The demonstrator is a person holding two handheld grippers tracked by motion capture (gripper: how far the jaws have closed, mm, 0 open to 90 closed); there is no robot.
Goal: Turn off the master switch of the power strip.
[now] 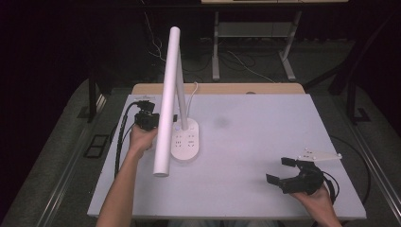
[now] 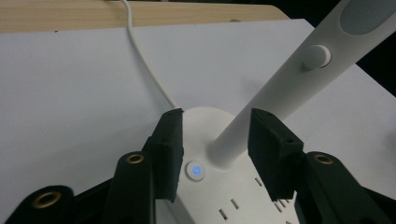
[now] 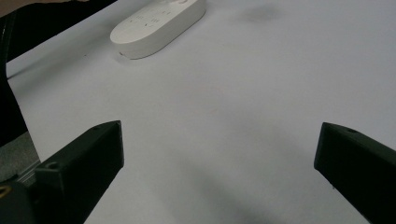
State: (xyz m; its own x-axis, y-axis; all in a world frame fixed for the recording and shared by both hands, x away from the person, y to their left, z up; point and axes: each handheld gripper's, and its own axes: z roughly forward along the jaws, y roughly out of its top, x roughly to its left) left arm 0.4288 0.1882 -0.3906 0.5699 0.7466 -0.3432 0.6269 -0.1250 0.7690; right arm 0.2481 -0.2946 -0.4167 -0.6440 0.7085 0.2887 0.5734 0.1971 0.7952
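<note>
With the left gripper [image 2: 215,149] spread open astride the small round blue-lit power button [image 2: 195,170] on the white oval socket-lined lamp base [image 1: 185,139], one jaw tip should press that button squarely, while the right gripper [image 1: 286,171] hovers open, well right of the base.

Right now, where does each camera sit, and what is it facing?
High view: above the person's side, facing forward and down on the table; both forearms, left gripper, right gripper.
Left gripper view: on that gripper, jaws straddling the lamp stem over the lit power button.
Right gripper view: low, open jaws, bare table.
Shared: lamp base.
</note>
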